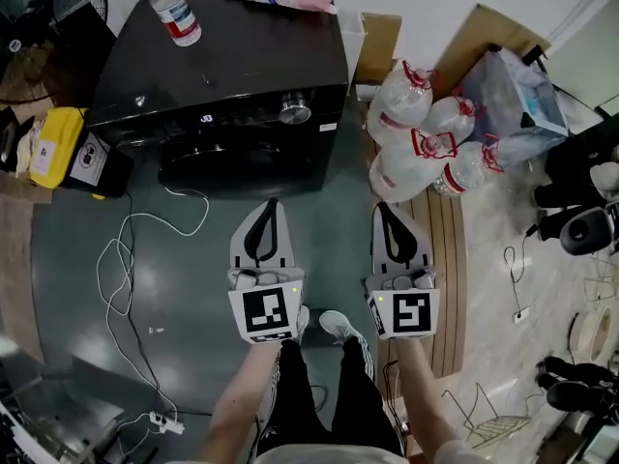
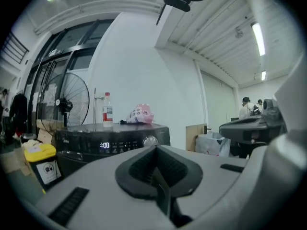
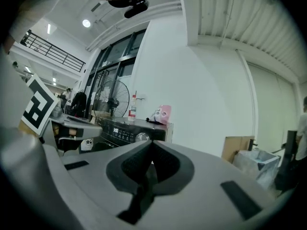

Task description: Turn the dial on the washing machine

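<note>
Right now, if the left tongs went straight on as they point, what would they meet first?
Probably the front of the washing machine, near its dial; the shut left tongs point almost at it, with nothing in between. Depth is unclear.

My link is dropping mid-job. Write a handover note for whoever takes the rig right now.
Left gripper: shut, empty, pointing at the washing machine but well short of it.
Right gripper: shut, empty, alongside the left one, also short of the machine.
Dial: silver knob at the right end of the front panel, with neither gripper on it.
Done: no contact with the dial yet.
Left: bring one gripper up to the dial, open it, close on the knob and turn.
</note>
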